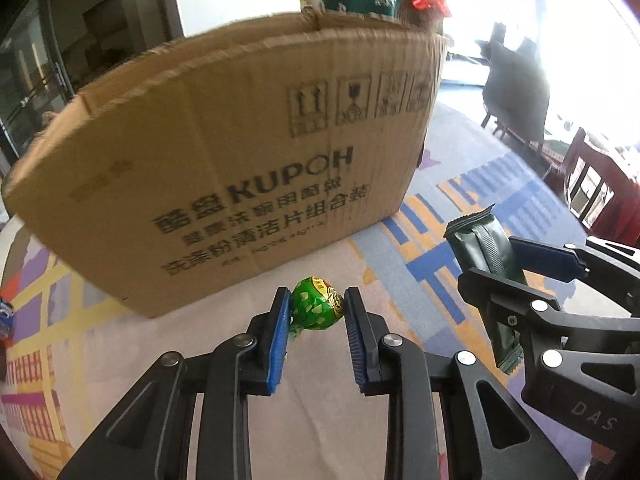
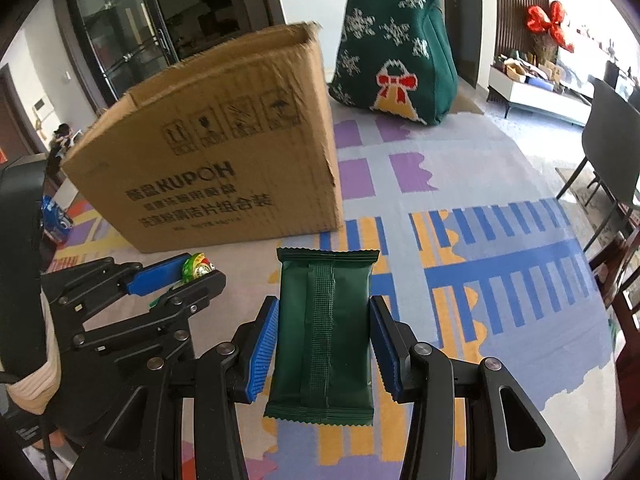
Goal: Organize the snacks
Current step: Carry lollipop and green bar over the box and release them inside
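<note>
My left gripper (image 1: 316, 312) is shut on a small green foil-wrapped candy (image 1: 316, 306), held above the table just in front of the open brown cardboard box (image 1: 224, 152). My right gripper (image 2: 324, 320) is shut on a dark green snack packet (image 2: 320, 336), seam side facing the camera, held to the right of the left gripper. The packet (image 1: 486, 256) and right gripper (image 1: 520, 264) also show in the left wrist view. The left gripper (image 2: 188, 276), candy (image 2: 196, 266) and box (image 2: 224, 148) show in the right wrist view.
A patterned cloth (image 2: 480, 240) in purple, blue and yellow covers the table. A green knitted bag (image 2: 396, 48) stands behind the box to the right. A blue snack packet (image 2: 54, 220) lies left of the box. Chairs (image 2: 612, 136) stand at the right.
</note>
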